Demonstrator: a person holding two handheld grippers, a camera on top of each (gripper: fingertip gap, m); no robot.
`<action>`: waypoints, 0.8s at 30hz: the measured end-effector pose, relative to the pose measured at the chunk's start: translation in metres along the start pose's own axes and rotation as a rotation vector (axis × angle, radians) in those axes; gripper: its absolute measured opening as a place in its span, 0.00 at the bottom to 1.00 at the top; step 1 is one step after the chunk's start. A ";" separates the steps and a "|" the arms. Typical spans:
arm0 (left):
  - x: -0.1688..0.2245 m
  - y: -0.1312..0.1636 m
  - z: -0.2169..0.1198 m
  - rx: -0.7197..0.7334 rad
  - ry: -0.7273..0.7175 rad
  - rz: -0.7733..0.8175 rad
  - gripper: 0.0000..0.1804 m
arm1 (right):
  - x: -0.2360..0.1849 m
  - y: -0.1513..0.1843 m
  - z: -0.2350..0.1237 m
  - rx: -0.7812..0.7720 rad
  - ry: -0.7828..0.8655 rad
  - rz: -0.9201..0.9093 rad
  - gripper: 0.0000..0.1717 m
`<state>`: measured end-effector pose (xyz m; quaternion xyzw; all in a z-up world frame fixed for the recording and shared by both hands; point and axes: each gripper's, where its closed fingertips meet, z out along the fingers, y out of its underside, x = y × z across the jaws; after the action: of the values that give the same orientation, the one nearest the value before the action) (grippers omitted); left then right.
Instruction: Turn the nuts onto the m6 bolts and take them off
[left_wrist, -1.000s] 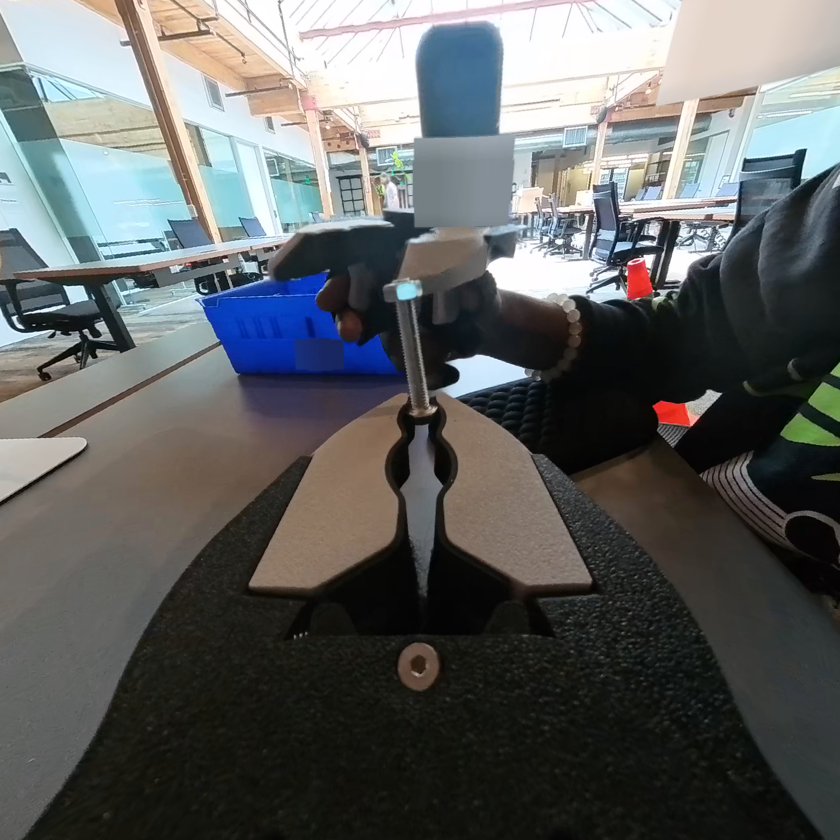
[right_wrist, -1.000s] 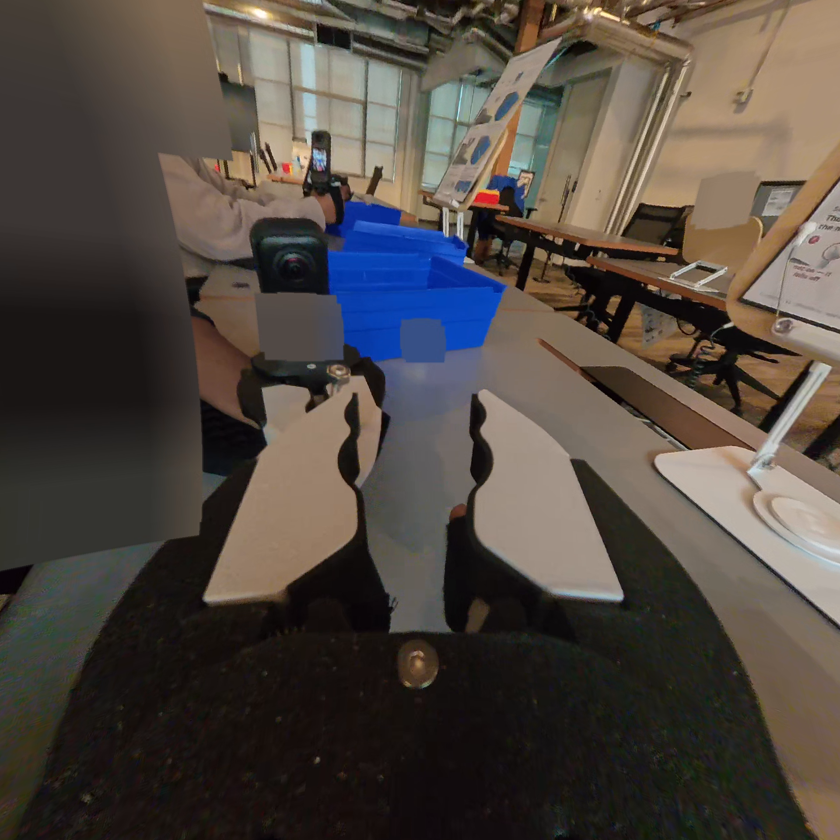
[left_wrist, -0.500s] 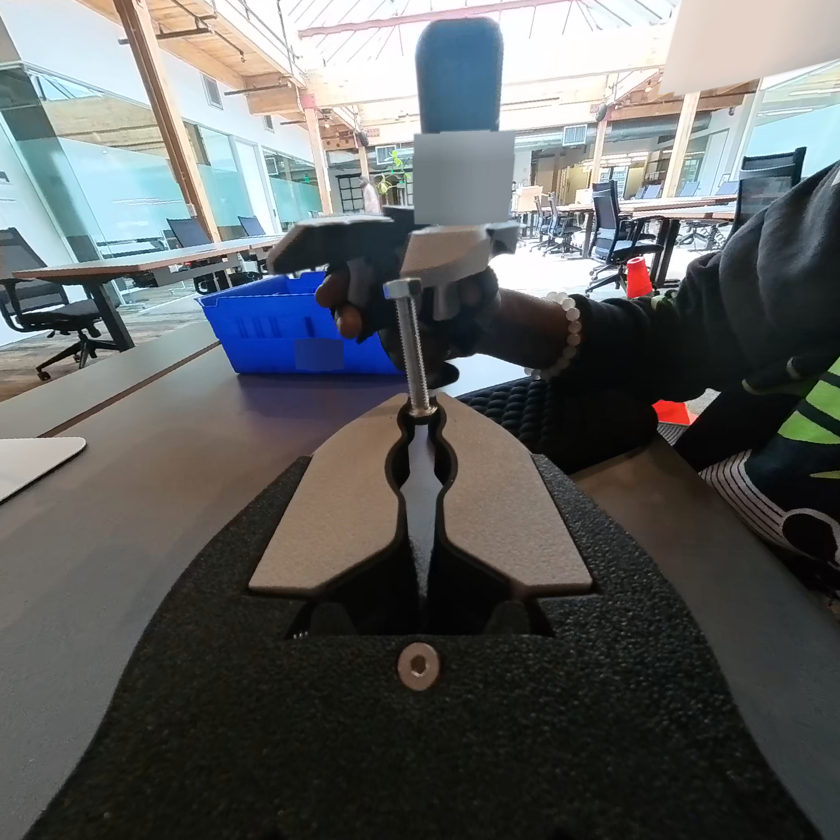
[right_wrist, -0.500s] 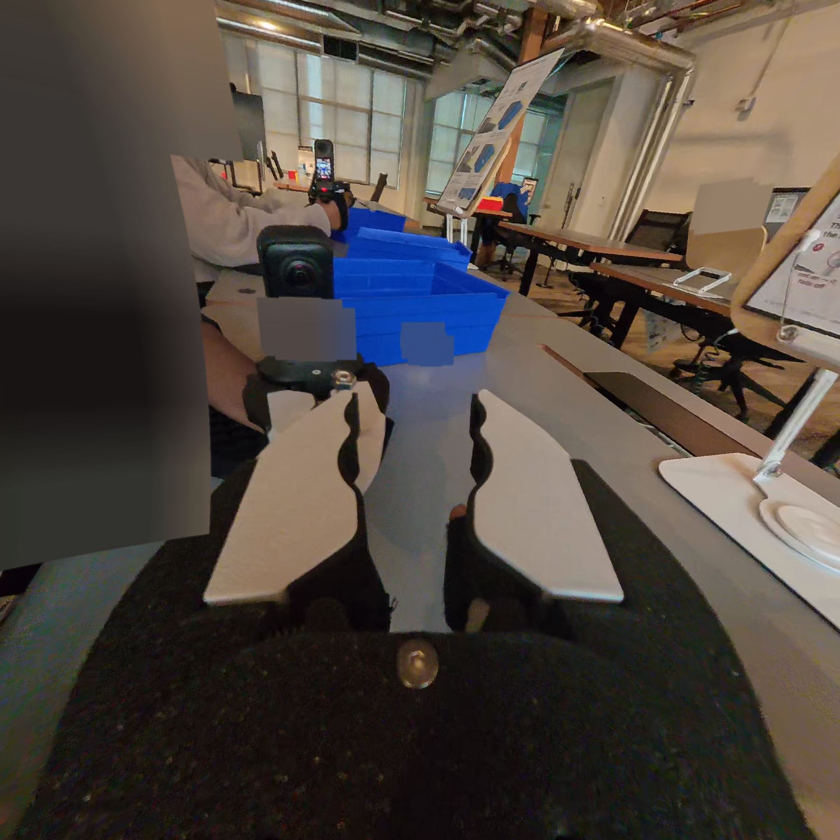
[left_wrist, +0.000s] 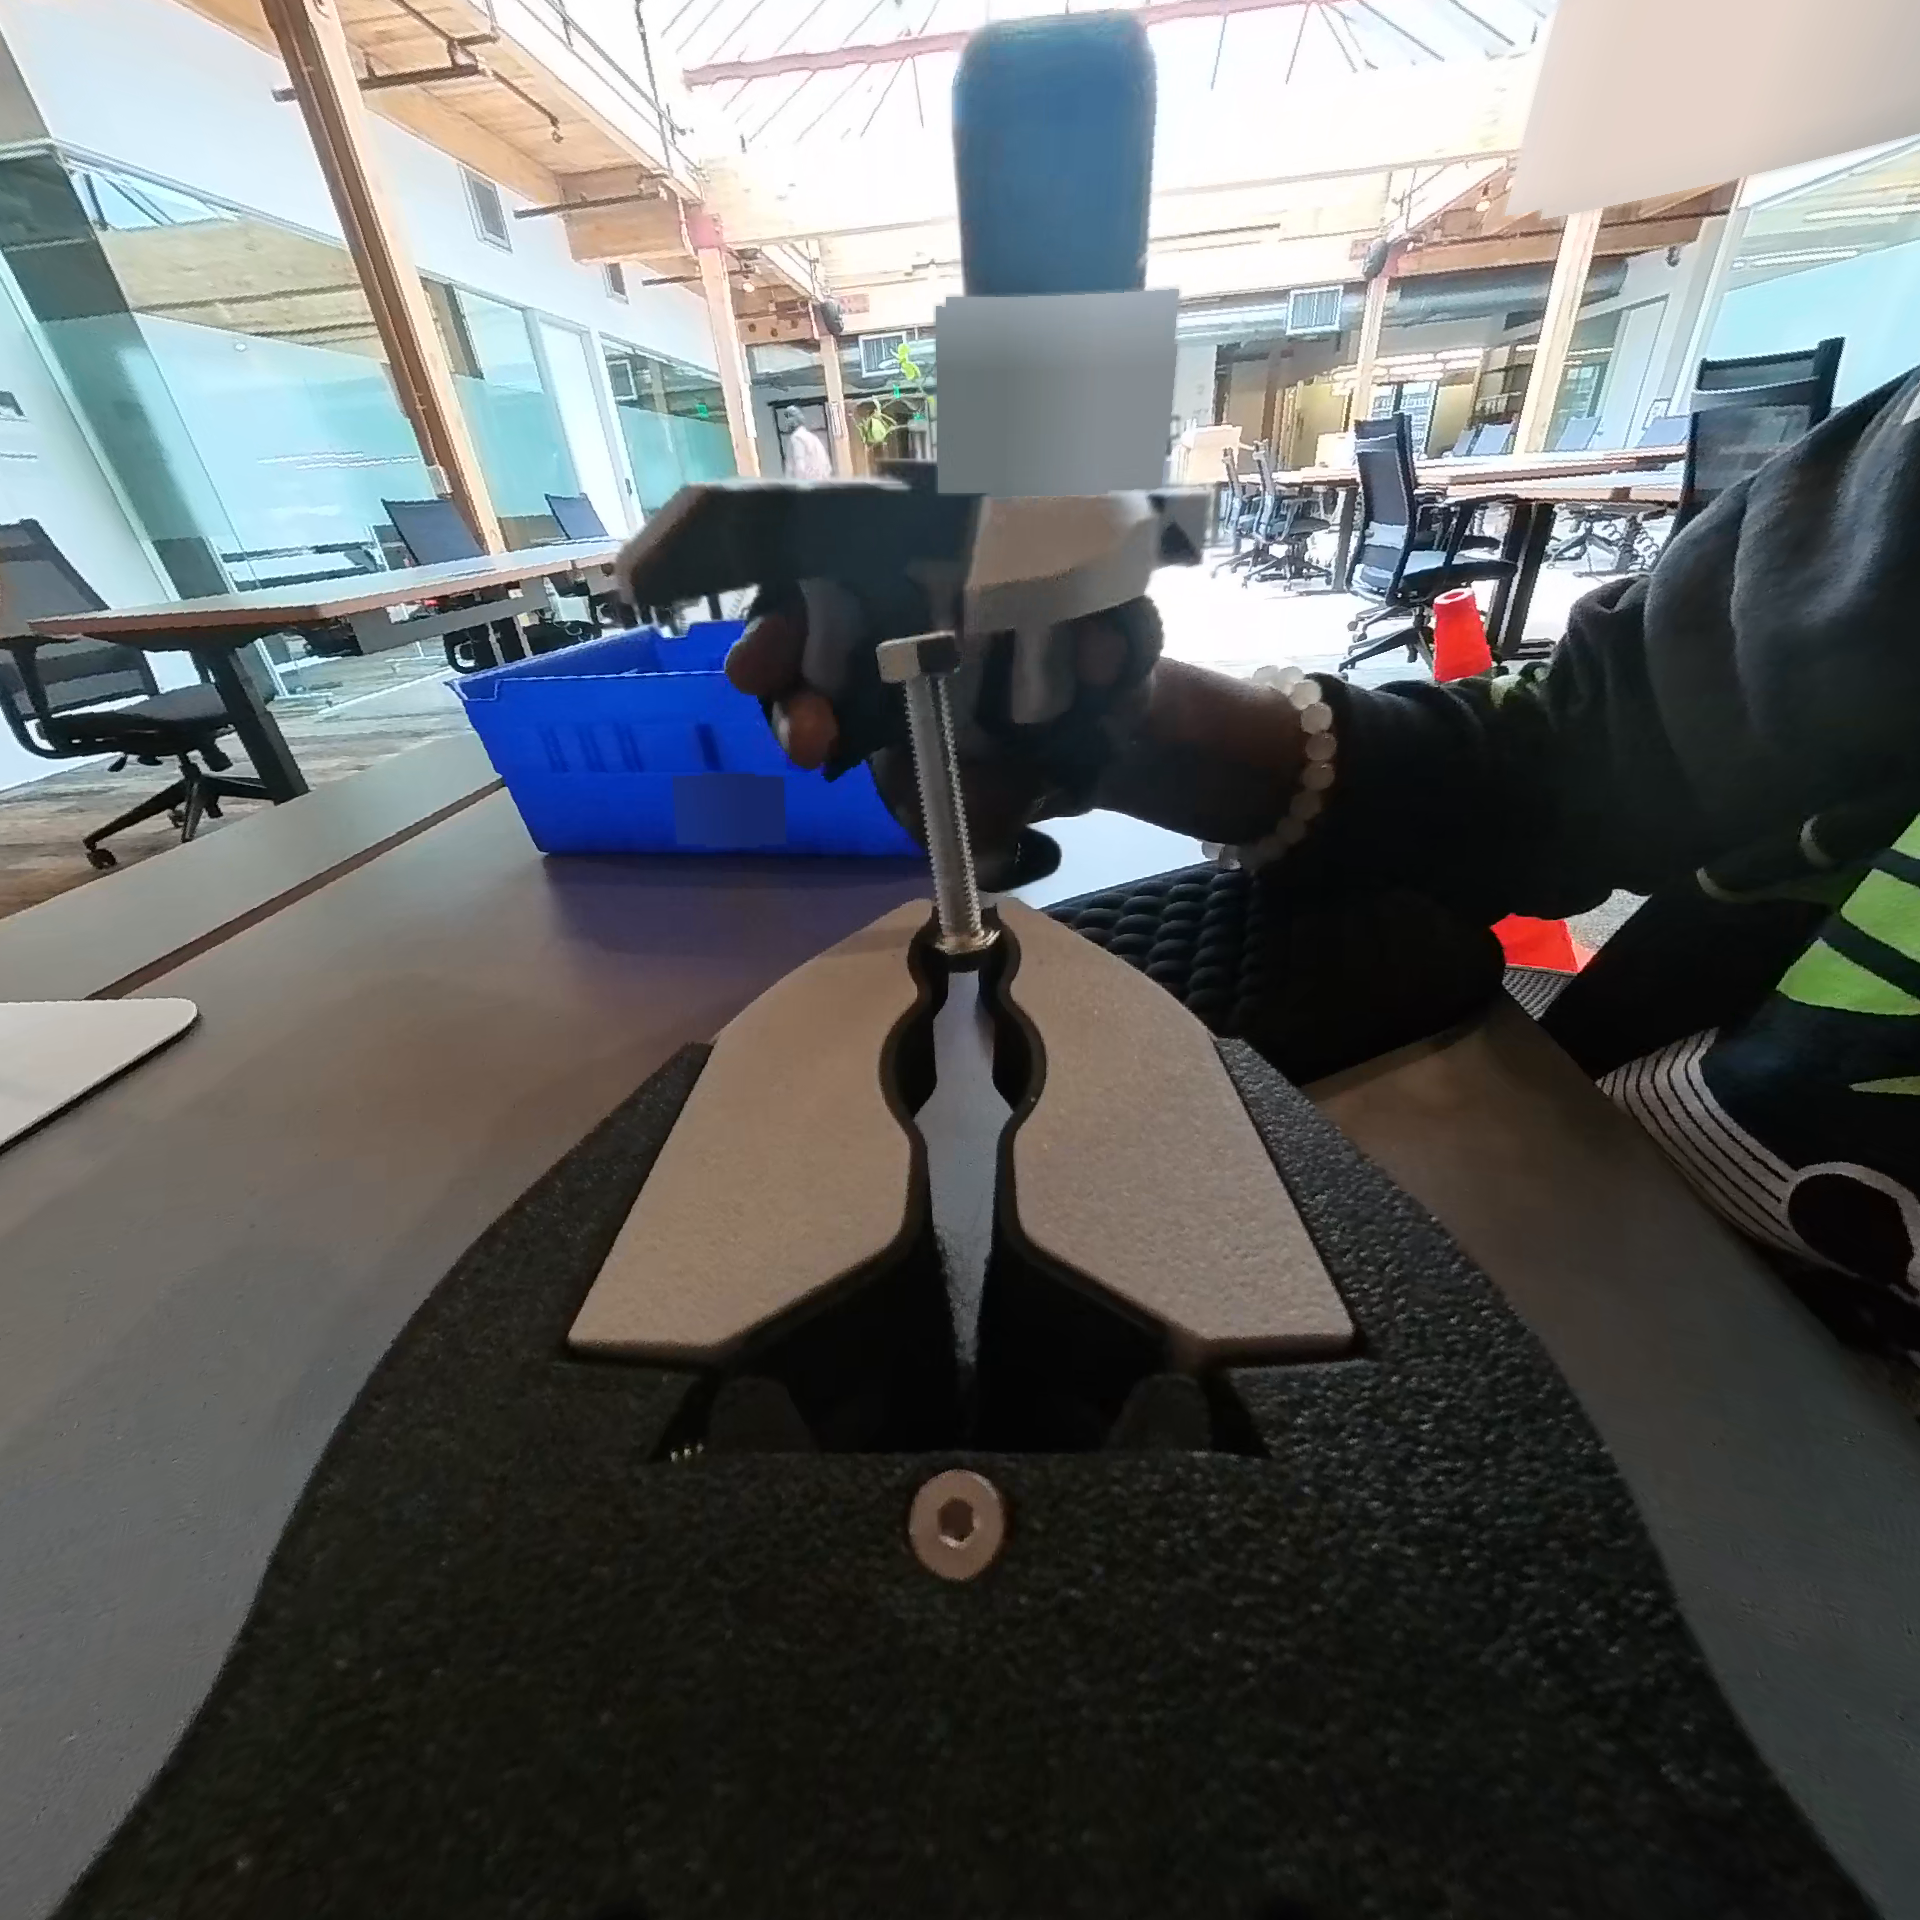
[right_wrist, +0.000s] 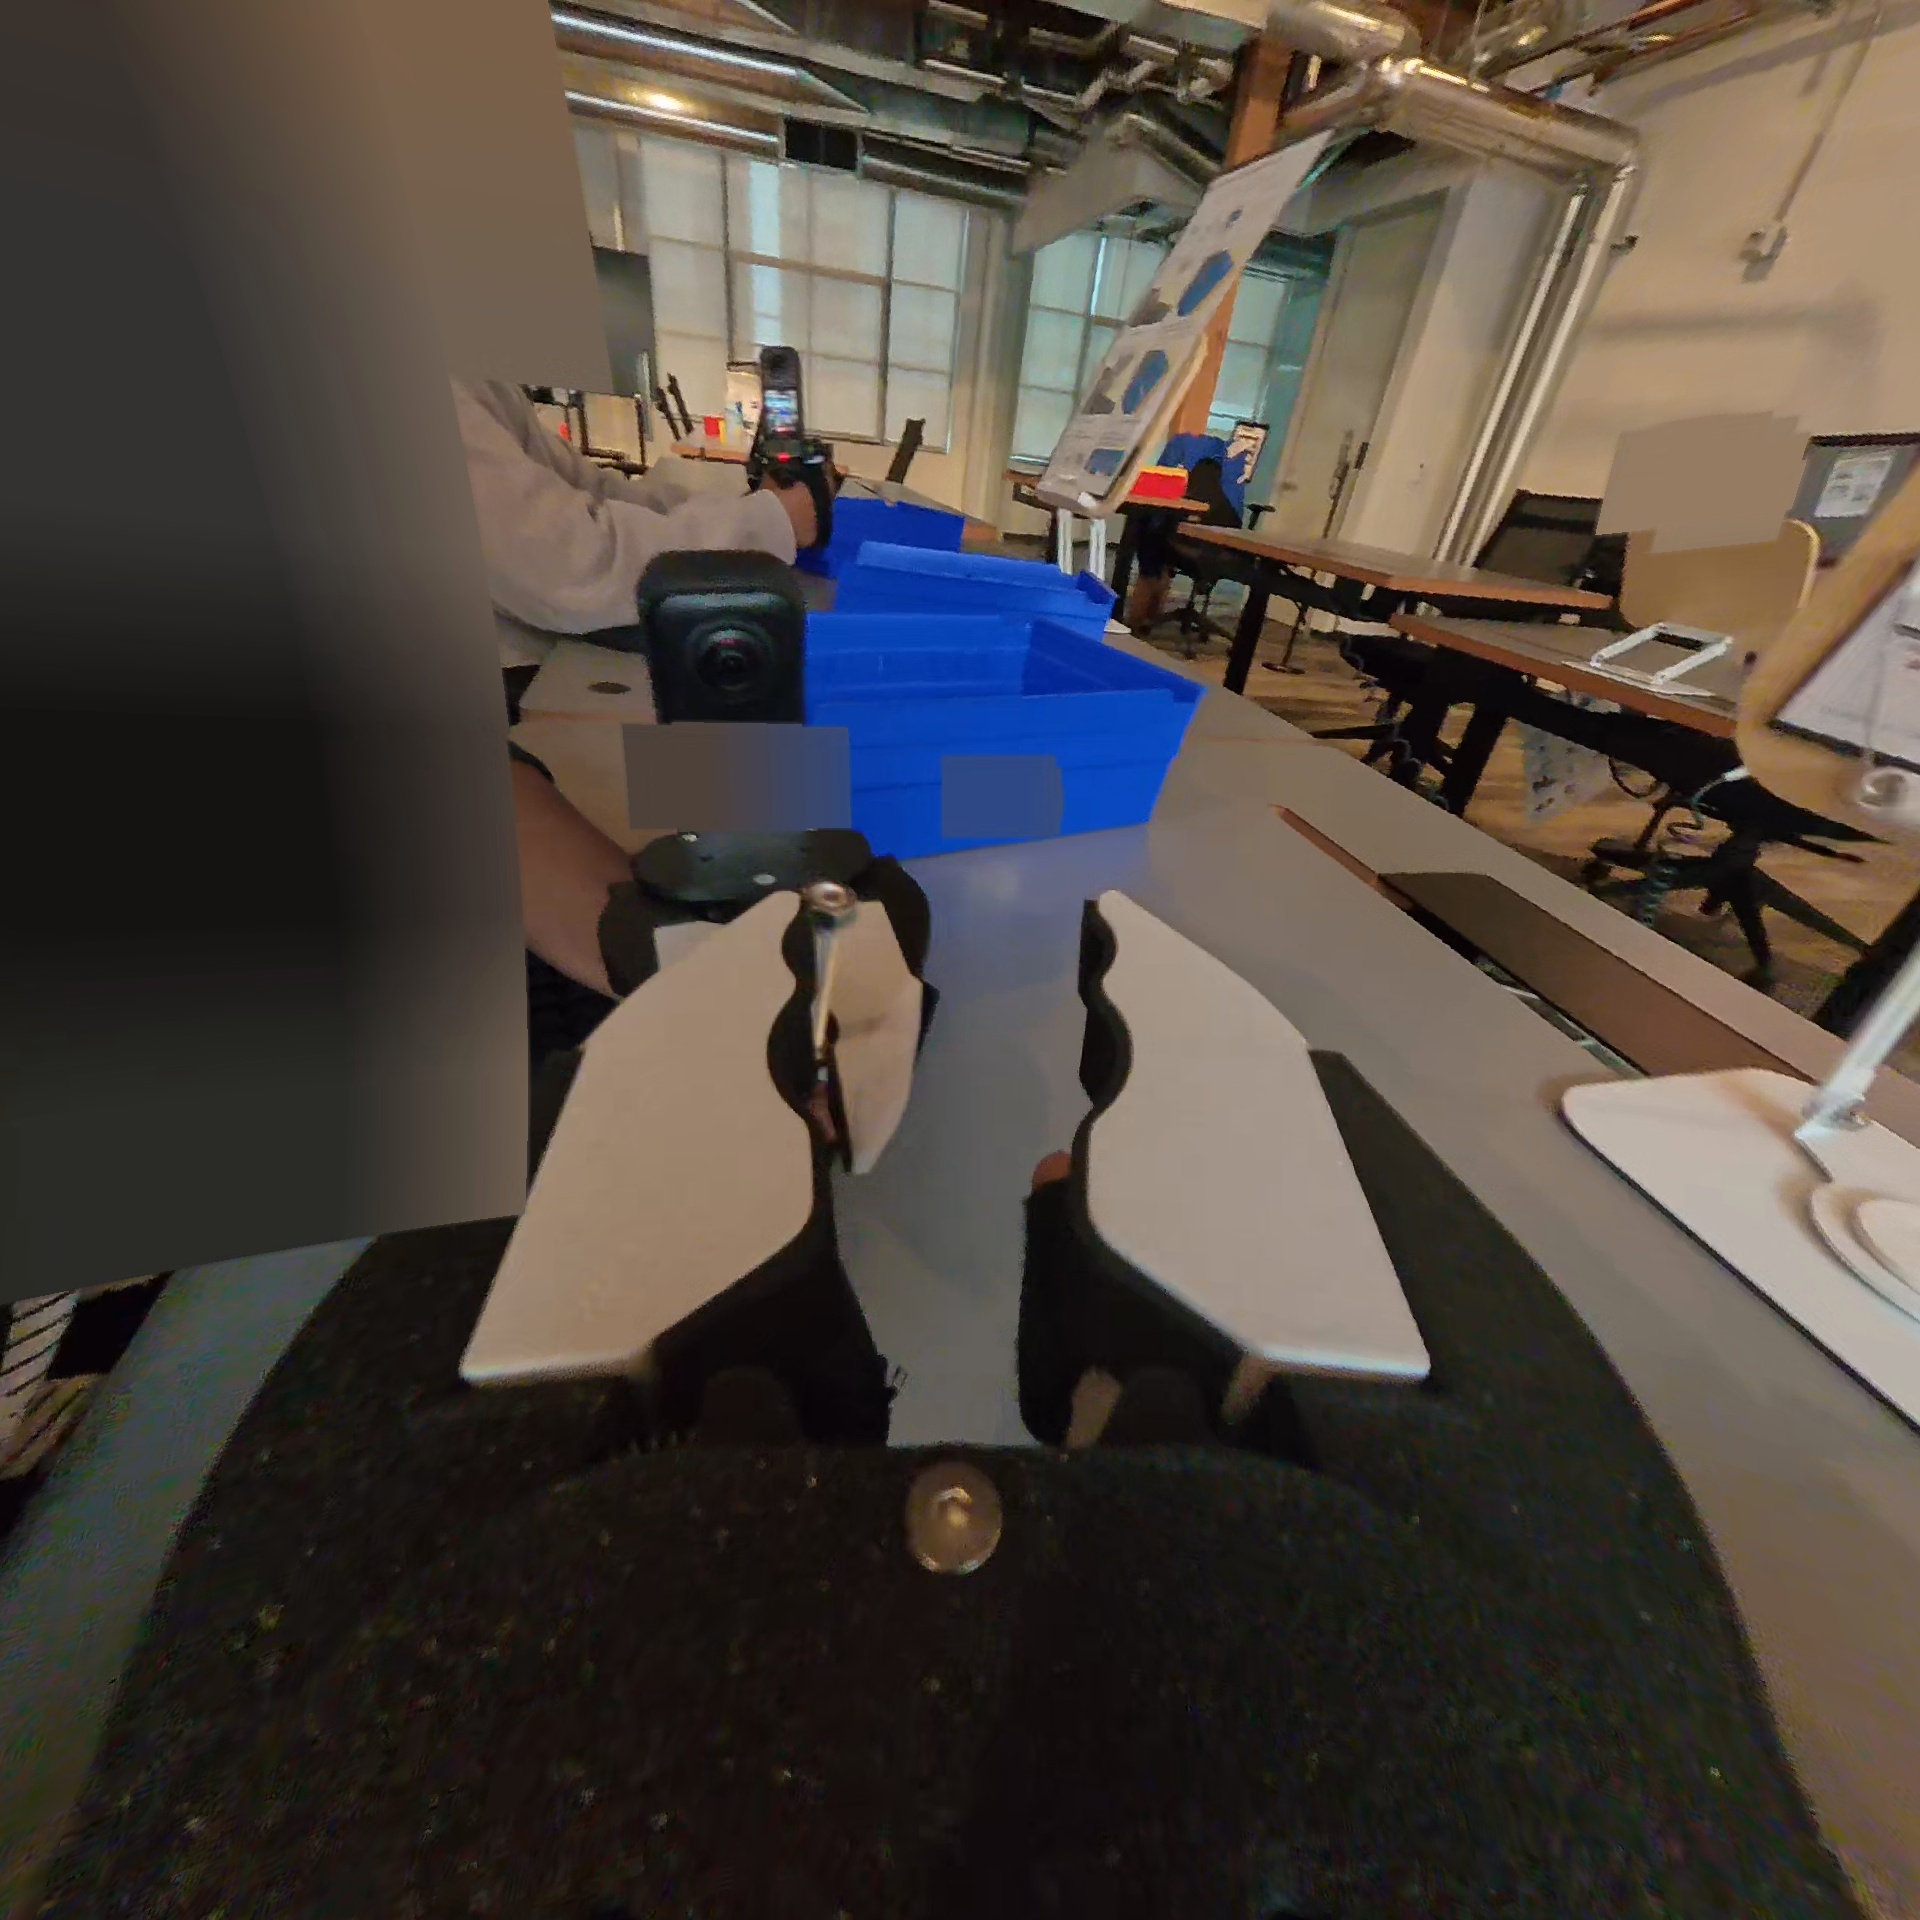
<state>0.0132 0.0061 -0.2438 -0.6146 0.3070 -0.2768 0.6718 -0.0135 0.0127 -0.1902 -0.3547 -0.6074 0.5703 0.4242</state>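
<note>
Bolt (left_wrist: 940, 800) stands upright, pinched near its lower end between the left gripper (left_wrist: 964, 940)'s pressed-together fingertips, probably to steady it for threading. At its top sits the nut (left_wrist: 916, 658); the right gripper (right_wrist: 940, 914), spread and holding nothing, hovers beside it.

Your left wrist view is bright: daylight through the skylight (left_wrist: 935, 114) above the fingers blows out to white glare. Your right wrist view is dimmer, lit by windows (right_wrist: 831, 312) beyond the fingertips. Wide-angle bending warps both views' edges.
</note>
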 end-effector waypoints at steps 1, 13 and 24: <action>0.000 0.000 0.000 0.001 -0.001 0.000 0.03 | -0.004 -0.001 0.004 -0.005 -0.011 -0.011 0.28; 0.000 0.000 0.000 0.001 0.000 0.002 0.03 | 0.001 -0.001 -0.001 0.008 0.006 -0.006 0.28; 0.000 0.000 0.000 0.002 -0.002 0.004 0.03 | 0.009 0.004 -0.006 -0.009 0.040 -0.016 0.27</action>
<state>0.0131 0.0058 -0.2437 -0.6135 0.3073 -0.2754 0.6733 -0.0119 0.0237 -0.1933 -0.3631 -0.6040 0.5571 0.4393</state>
